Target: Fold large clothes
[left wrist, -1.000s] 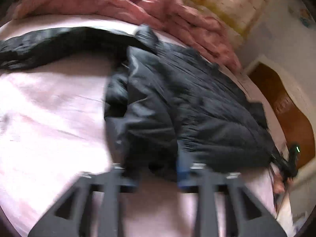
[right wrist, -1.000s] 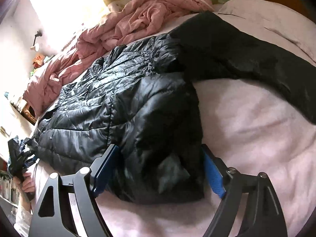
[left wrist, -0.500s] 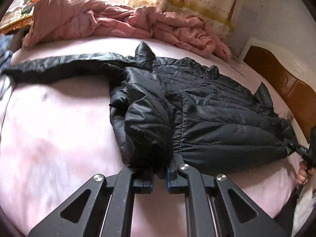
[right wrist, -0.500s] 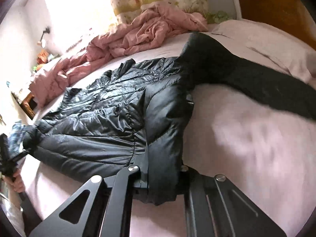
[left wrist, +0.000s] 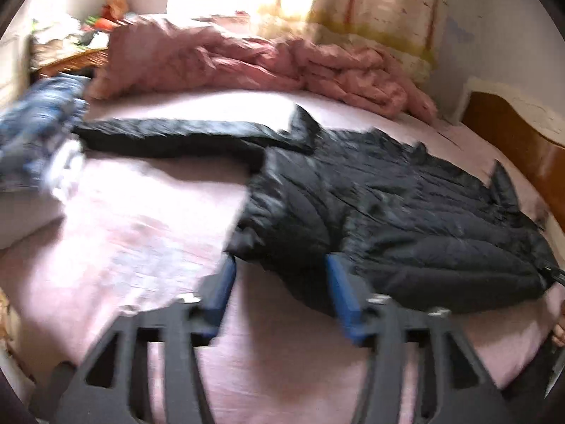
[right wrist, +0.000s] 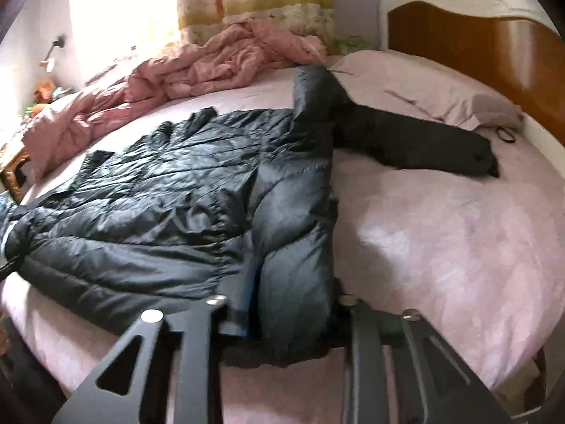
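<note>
Black quilted puffer jacket [left wrist: 406, 219] spread across pink bedsheet [left wrist: 141, 247]. Left gripper [left wrist: 279, 265] opening, nothing pinched. Right gripper [right wrist: 293, 304] opening around folded sleeve [right wrist: 293, 247].

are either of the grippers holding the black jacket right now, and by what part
The left gripper holds nothing; its jaws are opening just short of the black jacket. The right gripper is opening too, with the jacket's folded edge between its jaws; whether they grip cannot be told.
</note>
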`<action>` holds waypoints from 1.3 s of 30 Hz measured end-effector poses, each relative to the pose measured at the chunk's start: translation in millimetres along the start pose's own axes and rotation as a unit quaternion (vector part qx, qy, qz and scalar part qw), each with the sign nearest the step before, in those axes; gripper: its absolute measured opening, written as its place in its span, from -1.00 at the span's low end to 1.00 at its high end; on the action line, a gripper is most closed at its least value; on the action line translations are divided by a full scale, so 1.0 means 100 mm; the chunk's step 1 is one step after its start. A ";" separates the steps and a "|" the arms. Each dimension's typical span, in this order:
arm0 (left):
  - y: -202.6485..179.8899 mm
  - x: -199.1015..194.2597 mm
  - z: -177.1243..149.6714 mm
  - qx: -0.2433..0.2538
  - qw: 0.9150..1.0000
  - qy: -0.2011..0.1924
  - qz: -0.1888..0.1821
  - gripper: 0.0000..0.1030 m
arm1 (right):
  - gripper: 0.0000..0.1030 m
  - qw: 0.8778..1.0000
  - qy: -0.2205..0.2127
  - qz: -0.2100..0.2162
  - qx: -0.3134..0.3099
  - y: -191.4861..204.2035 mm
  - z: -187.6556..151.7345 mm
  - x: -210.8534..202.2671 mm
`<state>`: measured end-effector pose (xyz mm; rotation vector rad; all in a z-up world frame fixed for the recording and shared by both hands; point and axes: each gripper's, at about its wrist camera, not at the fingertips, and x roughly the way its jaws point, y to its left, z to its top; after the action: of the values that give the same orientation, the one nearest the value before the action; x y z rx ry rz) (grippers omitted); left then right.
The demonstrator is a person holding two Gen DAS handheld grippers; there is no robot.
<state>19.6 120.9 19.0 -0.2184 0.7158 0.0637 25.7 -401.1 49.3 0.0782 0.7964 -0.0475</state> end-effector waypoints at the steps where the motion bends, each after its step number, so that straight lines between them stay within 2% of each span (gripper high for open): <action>1: 0.03 -0.01 0.02 -0.006 1.000 -0.008 0.005 0.17 | -0.03 1.000 -0.004 -0.007 0.001 -0.01 0.02 0.01; 3: 0.04 -0.04 0.05 -0.012 1.000 -0.017 -0.001 0.17 | 0.02 1.000 -0.018 -0.009 0.008 -0.06 0.05 -0.01; 6: -0.06 -0.06 0.14 -0.004 0.999 -0.034 -0.017 0.23 | 0.04 0.999 -0.019 0.015 0.041 -0.15 0.14 -0.05; 7: -0.09 -0.06 0.14 -0.001 0.999 -0.035 -0.023 0.29 | 0.04 0.998 -0.018 0.019 0.051 -0.16 0.16 -0.06; 9: -0.20 0.01 0.17 0.001 0.999 -0.029 -0.028 0.29 | 0.06 0.998 -0.023 0.025 0.061 -0.11 0.19 -0.11; 15: -0.74 0.20 0.22 0.078 0.996 -0.012 -0.049 0.29 | 0.19 0.999 -0.040 0.031 0.009 0.24 0.20 -0.22; 16: -0.80 0.27 0.23 0.083 0.995 0.000 -0.056 0.29 | 0.19 0.999 -0.040 0.026 0.004 0.27 0.19 -0.22; 17: -0.84 0.33 0.24 0.084 0.995 0.009 -0.056 0.29 | 0.19 0.999 -0.047 0.004 0.001 0.31 0.17 -0.22; 18: -0.87 0.40 0.25 0.085 0.995 0.014 -0.051 0.29 | 0.19 0.998 -0.066 -0.019 0.003 0.32 0.16 -0.26; 20: -0.89 0.53 0.22 0.090 0.996 0.019 -0.023 0.30 | 0.19 0.994 -0.103 -0.040 0.016 0.29 0.13 -0.33; 21: -0.86 0.60 0.20 0.081 0.996 0.021 -0.003 0.30 | 0.20 0.993 -0.115 -0.021 0.029 0.25 0.12 -0.36; 22: -0.80 0.65 0.17 0.062 0.998 0.025 0.015 0.30 | 0.22 0.991 -0.118 0.016 0.052 0.20 0.10 -0.36; 24: -0.69 0.74 0.12 0.027 0.999 0.040 0.012 0.31 | 0.23 0.989 -0.109 0.074 0.073 0.15 0.06 -0.31; 25: -0.66 0.74 0.10 0.021 0.999 0.042 0.010 0.32 | 0.23 0.989 -0.102 0.085 0.067 0.16 0.04 -0.27; 29: -0.70 0.74 0.00 0.054 0.998 0.031 0.029 0.40 | 0.23 0.995 -0.057 0.066 0.039 0.26 0.01 0.05; 32: -0.74 0.74 -0.06 0.066 0.997 0.015 0.034 0.44 | 0.22 0.996 0.008 0.058 0.068 0.19 -0.01 0.42; 39: -0.72 0.75 -0.08 0.068 0.997 0.010 0.039 0.47 | 0.23 0.998 -0.001 0.038 0.051 0.24 -0.07 0.54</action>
<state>80.8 47.4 -23.4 -0.0605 0.7456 0.0875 60.3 -377.3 6.6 0.2048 0.7874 -0.0169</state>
